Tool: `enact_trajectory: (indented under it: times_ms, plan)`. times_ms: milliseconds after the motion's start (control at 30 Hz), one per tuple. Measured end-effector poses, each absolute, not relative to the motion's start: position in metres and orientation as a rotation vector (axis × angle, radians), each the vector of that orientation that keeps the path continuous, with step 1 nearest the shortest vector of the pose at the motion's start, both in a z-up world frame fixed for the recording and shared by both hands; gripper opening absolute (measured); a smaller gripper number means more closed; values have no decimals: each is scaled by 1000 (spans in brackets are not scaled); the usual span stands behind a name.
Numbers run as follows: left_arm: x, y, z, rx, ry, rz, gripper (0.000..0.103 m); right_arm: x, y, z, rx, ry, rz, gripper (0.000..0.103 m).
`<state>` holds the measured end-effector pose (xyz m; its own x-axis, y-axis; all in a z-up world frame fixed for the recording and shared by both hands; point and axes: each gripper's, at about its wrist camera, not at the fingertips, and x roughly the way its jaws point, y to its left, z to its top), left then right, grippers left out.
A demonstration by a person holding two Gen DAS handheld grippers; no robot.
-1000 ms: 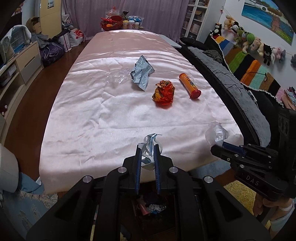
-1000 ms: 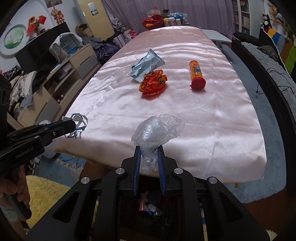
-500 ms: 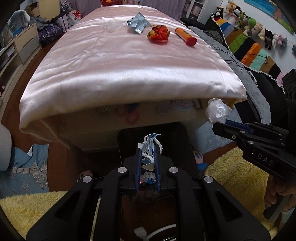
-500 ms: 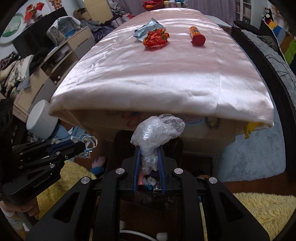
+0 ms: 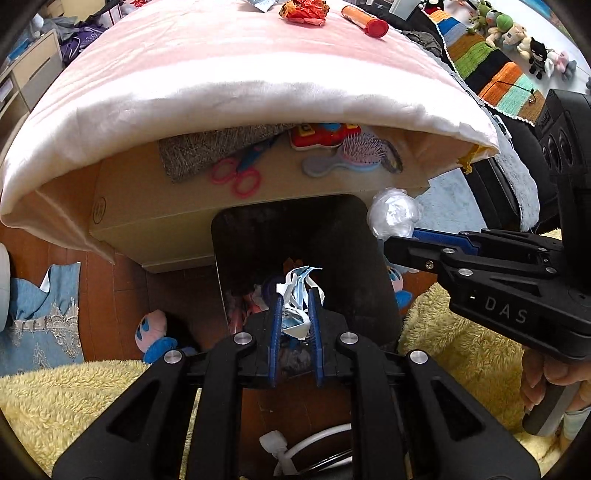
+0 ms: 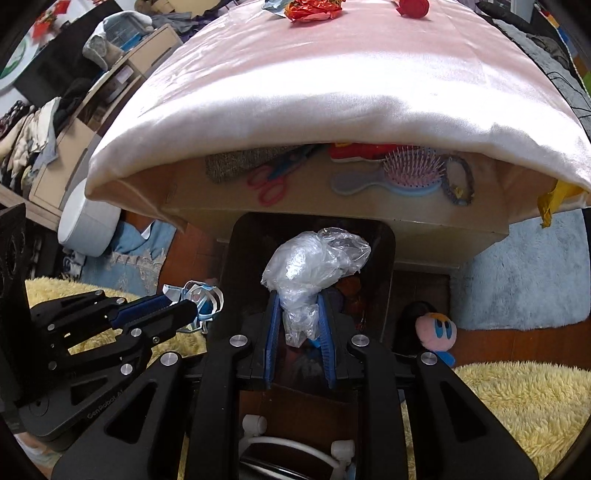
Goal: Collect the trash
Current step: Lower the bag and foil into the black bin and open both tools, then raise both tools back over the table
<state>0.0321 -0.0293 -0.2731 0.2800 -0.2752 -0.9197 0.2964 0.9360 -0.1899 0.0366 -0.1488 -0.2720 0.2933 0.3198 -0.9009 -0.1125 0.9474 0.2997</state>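
Note:
My left gripper (image 5: 294, 295) is shut on a crumpled blue and white wrapper (image 5: 297, 301) and holds it over the open black bin (image 5: 354, 295) on the floor. The wrapper also shows in the right wrist view (image 6: 199, 299). My right gripper (image 6: 295, 299) is shut on a crumpled clear plastic bag (image 6: 314, 262), above the same bin (image 6: 380, 266). The bag also shows in the left wrist view (image 5: 393, 216). On the pink cloth of the table lie a red and orange wrapper (image 5: 303, 9) and an orange tube (image 5: 364, 20).
The table's front edge (image 5: 258, 122) with its shelf of scissors (image 5: 240, 173) and a hairbrush (image 5: 351, 155) hangs just beyond the bin. Yellow fluffy rugs (image 5: 461, 354) lie on both sides. Pink plush toys (image 6: 436, 330) sit on the wood floor.
Both grippers have come down from table height, past the table's front edge, to over the bin on the floor. Each still holds its piece of trash.

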Motion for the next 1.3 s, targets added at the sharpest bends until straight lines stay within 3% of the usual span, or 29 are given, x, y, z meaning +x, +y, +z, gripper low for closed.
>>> enact_trajectory:
  times_ms: [100,300,367,500,600,833,1300]
  plan:
    - [32,-29,-275,29,1230,-375,26,38,-152,-270,211,1232,284,51]
    - [34,-19,-271,14,1219,-352,35,41,-164,-255,223,1176,246,53]
    - [37,-15,-266,6,1205,-339,42,42,-170,-248,223,1156,226,60]
    - [44,-8,-249,6,1163,-306,69,45,-183,-230,229,1102,191,81]
    - [52,-6,-238,17,1152,-294,74,51,-191,-219,226,1081,191,83]
    - [71,-8,-208,38,1089,-293,88,71,-209,-193,206,1034,149,98]
    - [133,-32,-174,97,1000,-284,93,131,-238,-164,148,948,95,98]
